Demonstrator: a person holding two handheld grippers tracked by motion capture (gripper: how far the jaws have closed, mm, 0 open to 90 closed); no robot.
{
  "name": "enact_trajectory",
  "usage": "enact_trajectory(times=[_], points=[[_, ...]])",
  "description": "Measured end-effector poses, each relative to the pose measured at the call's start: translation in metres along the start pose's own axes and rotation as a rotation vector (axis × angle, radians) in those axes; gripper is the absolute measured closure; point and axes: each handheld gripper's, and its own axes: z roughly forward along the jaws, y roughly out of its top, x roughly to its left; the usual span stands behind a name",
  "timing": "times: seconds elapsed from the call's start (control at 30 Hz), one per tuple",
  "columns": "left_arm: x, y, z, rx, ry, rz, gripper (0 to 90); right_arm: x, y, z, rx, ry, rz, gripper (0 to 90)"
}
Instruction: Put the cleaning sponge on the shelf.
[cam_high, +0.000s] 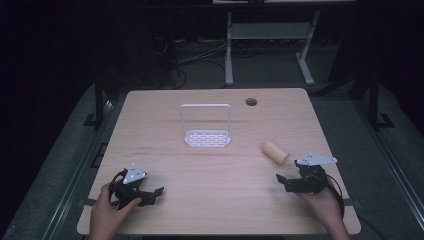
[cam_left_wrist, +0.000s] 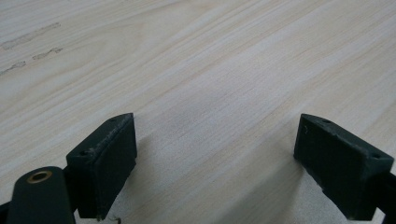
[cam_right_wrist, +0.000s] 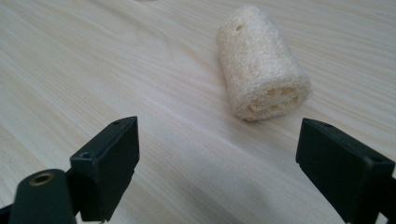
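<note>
**Loofah lay free on the table, both grippers wide open**

A pale, cylindrical loofah piece (cam_high: 276, 151) lay on its side on the right part of the light wooden table (cam_high: 215, 200), untouched by either tool. In the right gripper view the loofah (cam_right_wrist: 262, 63) sat ahead of the jaws and a little toward the right-hand one, its fibrous cut end with small holes turned toward the camera.

The right gripper (cam_high: 286, 181) was held low over the table near the right edge, just on the person's side of the loofah and apart from it. Its jaws stood spread wide with bare wood between them, gripping nothing. The right hand (cam_high: 322, 202) held it from behind.

A white wire rack (cam_high: 206, 126) with a slotted base and an upright loop frame stood near the middle of the table, well apart from the loofah. A dark round grommet hole (cam_high: 251, 102) sat near the far edge.

The left gripper (cam_high: 151, 195) was down near the left front corner, held by the left hand (cam_high: 107, 212). Its jaws were likewise fully parted and empty, and the left gripper view showed plain wood grain (cam_left_wrist: 205, 88) between them, with faint marks (cam_left_wrist: 32, 49) on the surface farther off.
</note>
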Motion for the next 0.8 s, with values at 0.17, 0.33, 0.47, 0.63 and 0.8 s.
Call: enact_trajectory(times=[0.17, 0.33, 0.47, 0.63, 0.8], points=[[0.0, 0.0, 0.0, 0.0, 0.0, 0.0, 12.7, -0.002, 0.004, 0.0, -0.003, -0.003, -0.004, 13.2], [0.0, 0.0, 0.0, 0.0, 0.0, 0.0, 12.7, -0.004, 0.011, 0.001, -0.008, -0.007, -0.01, 13.2], [0.0, 0.0, 0.0, 0.0, 0.0, 0.0, 12.7, -0.007, 0.017, -0.001, -0.019, -0.012, -0.014, 13.2], [0.0, 0.0, 0.0, 0.0, 0.0, 0.0, 12.7, -0.011, 0.023, 0.0, -0.026, -0.017, -0.013, 13.2], [0.0, 0.0, 0.0, 0.0, 0.0, 0.0, 12.7, -0.014, 0.026, 0.002, -0.024, -0.014, -0.013, 13.2]])
